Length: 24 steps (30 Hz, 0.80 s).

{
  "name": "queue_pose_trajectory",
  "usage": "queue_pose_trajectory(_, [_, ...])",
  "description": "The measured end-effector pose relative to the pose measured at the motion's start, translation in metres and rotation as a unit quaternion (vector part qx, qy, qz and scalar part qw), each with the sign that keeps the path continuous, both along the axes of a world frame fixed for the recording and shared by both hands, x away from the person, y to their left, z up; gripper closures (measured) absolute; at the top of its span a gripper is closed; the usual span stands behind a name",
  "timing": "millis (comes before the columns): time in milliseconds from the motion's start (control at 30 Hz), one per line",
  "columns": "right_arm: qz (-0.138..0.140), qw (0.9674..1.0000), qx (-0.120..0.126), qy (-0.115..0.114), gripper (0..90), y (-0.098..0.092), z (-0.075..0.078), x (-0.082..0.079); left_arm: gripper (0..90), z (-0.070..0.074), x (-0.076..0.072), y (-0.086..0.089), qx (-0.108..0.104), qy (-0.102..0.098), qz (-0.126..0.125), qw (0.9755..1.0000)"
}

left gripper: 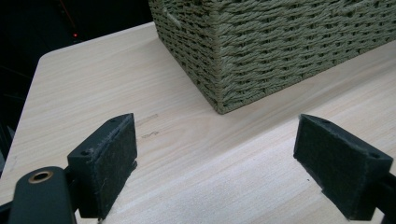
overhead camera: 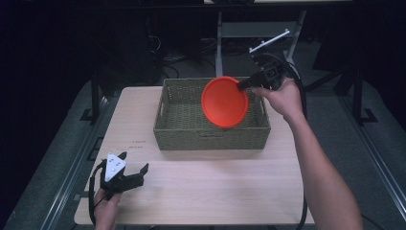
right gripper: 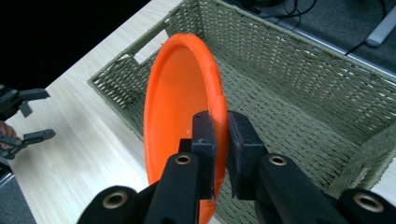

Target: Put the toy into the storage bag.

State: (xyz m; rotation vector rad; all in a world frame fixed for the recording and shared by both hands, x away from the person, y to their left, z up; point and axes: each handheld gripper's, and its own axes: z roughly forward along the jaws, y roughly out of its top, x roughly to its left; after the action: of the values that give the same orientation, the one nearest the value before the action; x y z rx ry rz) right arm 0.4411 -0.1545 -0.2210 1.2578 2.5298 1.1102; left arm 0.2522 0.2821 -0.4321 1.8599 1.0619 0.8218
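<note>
An orange plate [overhead camera: 224,101] hangs tilted on edge over the woven green basket [overhead camera: 184,125]. My right gripper [overhead camera: 242,85] is shut on the plate's rim, which sits pinched between the two black pads [right gripper: 207,135] in the right gripper view, above the basket's inside [right gripper: 299,112]. My left gripper [overhead camera: 134,163] rests low at the table's front left corner, open, its pads [left gripper: 107,158] wide apart over bare wood with nothing between them. The basket's near corner [left gripper: 219,93] stands just beyond it.
The light wooden table [overhead camera: 210,187] has free room in front of and left of the basket. Dark floor, table legs and cables lie behind the far edge. The person's right forearm [overhead camera: 321,167] crosses the table's right side.
</note>
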Motion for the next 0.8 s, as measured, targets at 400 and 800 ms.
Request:
queue_pose_trajectory(400, [-0.023,0.9997,-0.004,0.006,82.1,-0.003,-0.011,0.016,12.8,0.0,0.0,0.0,-0.003,-0.004,0.0,1.0])
queue_pose_trajectory(800, [-0.046,0.9987,-0.005,0.021,82.1,-0.001,-0.036,0.03,12.8,0.0,-0.001,-0.001,0.0,-0.002,-0.002,1.0])
